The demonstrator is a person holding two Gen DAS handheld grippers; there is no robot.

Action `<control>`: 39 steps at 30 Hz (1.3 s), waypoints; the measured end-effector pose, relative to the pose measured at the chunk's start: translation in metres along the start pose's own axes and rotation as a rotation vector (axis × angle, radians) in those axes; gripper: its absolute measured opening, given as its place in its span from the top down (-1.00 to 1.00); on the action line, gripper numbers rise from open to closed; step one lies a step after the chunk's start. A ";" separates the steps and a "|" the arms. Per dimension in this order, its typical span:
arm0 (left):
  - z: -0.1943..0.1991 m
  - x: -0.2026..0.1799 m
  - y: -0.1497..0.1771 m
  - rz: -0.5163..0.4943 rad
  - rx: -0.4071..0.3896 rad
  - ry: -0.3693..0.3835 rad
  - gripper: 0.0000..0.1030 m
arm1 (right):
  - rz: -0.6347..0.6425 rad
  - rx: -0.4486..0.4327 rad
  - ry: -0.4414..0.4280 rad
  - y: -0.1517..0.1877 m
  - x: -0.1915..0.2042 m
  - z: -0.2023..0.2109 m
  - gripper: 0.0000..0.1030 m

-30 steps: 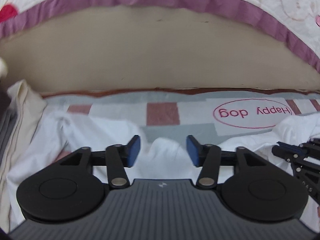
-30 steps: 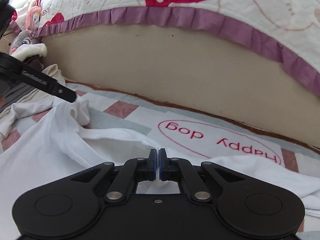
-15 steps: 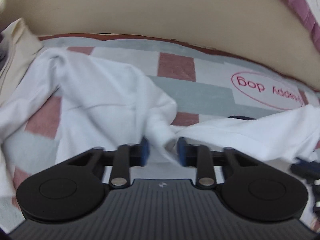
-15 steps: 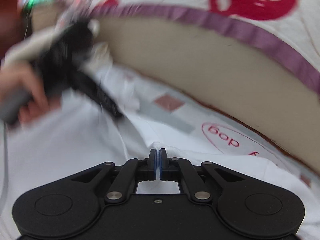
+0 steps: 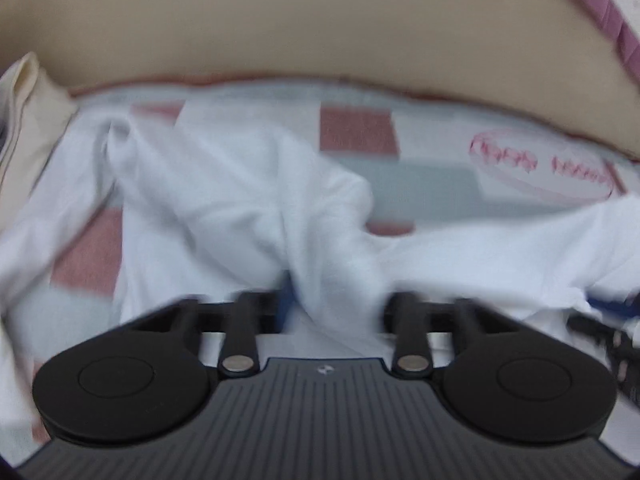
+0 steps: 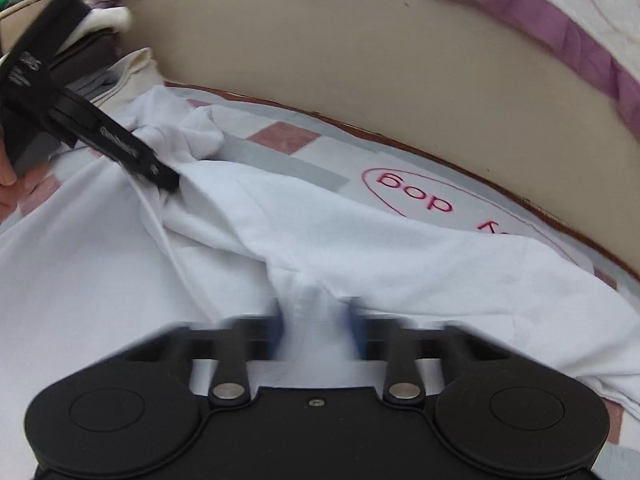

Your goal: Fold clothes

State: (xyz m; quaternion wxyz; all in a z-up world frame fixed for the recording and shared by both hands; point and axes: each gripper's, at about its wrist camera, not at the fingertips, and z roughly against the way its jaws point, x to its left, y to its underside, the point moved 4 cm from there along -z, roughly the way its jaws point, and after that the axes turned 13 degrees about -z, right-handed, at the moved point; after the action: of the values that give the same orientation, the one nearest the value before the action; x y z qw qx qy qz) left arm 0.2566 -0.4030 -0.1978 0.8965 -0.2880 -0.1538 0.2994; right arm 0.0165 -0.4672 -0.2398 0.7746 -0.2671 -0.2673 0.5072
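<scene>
A white garment [image 5: 224, 200] lies rumpled on a checked mat with a red "Happy dog" print [image 5: 540, 164]. My left gripper [image 5: 334, 300] has its jaws apart, with a ridge of the white cloth standing between the blurred fingers. In the right wrist view the same garment [image 6: 360, 248] spreads across the mat. My right gripper [image 6: 316, 324] has its jaws apart around a bunched fold of cloth, its fingers blurred by motion. The left gripper's black finger [image 6: 120, 148] shows at the upper left of the right wrist view, resting on the garment's far bunched part.
A beige padded wall [image 6: 360, 72] with a purple-trimmed quilt [image 6: 560, 24] above it runs behind the mat. A cream cloth [image 5: 28, 104] and darker folded items [image 6: 92, 64] lie at the far left. The right gripper's tip [image 5: 608, 320] shows at the left wrist view's right edge.
My right gripper was shut on the cloth and now has its jaws apart. My left gripper's jaws have widened since half a second ago. Both views shifted and blurred with motion.
</scene>
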 end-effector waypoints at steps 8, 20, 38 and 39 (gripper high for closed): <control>-0.026 0.021 -0.093 0.078 -0.101 -0.039 0.73 | -0.268 -0.106 -0.049 -0.147 -0.064 -0.022 0.95; -0.048 0.038 -0.088 0.096 -0.056 -0.109 -0.38 | -0.431 0.024 -0.011 -0.210 -0.127 -0.077 0.12; -0.055 0.084 -0.075 0.522 -0.020 0.221 -0.41 | -0.787 0.086 -0.152 -0.182 -0.150 -0.075 -0.10; -0.056 0.083 -0.075 0.504 -0.011 0.179 -0.41 | -0.864 0.076 -0.213 -0.178 -0.151 -0.075 -0.10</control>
State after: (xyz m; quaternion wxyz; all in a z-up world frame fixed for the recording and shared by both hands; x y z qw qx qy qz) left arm 0.3792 -0.4237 -0.1880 0.8020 -0.3475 0.0011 0.4859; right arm 0.1313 -0.6790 -0.1931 0.8927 -0.0486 -0.4139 0.1712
